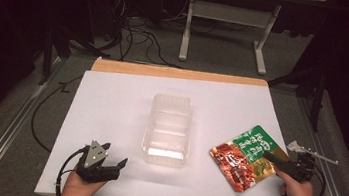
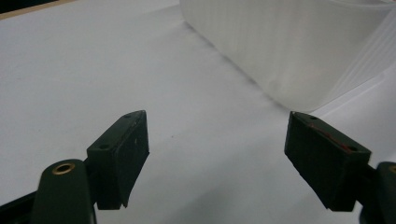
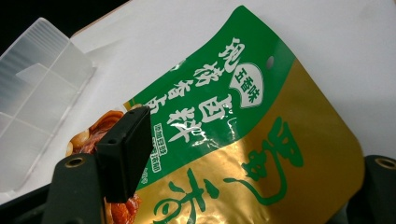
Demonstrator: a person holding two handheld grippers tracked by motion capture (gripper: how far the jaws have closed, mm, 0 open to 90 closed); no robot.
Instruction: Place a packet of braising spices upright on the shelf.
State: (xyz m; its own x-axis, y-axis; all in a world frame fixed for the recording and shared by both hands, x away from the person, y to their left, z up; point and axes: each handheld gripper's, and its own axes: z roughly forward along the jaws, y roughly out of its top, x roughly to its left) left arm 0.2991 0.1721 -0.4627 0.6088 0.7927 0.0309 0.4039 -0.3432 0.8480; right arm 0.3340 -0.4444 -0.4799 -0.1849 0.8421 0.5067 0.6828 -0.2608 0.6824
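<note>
A white sheet covers most of the tabletop (image 1: 111, 105), and a clear plastic container (image 1: 168, 130) stands about in the middle of it, ribbed along its walls. To the right of it, near the right edge of the sheet, a flat food pouch (image 1: 243, 157) lies at a slant, green at its far end, gold down one side, with a picture of reddish-brown meat at the near end.

The right gripper (image 1: 275, 161) is over the near right corner of that pouch, held in the person's right hand (image 1: 297, 191). From its own camera one black jaw stands above the pouch's green and gold print, the other is hidden behind the pouch's edge; whether they are pressing on it I cannot tell.

The left gripper (image 1: 106, 162) sits near the left front of the sheet, its jaws spread wide with nothing between them, pointing toward the container's near corner.
</note>
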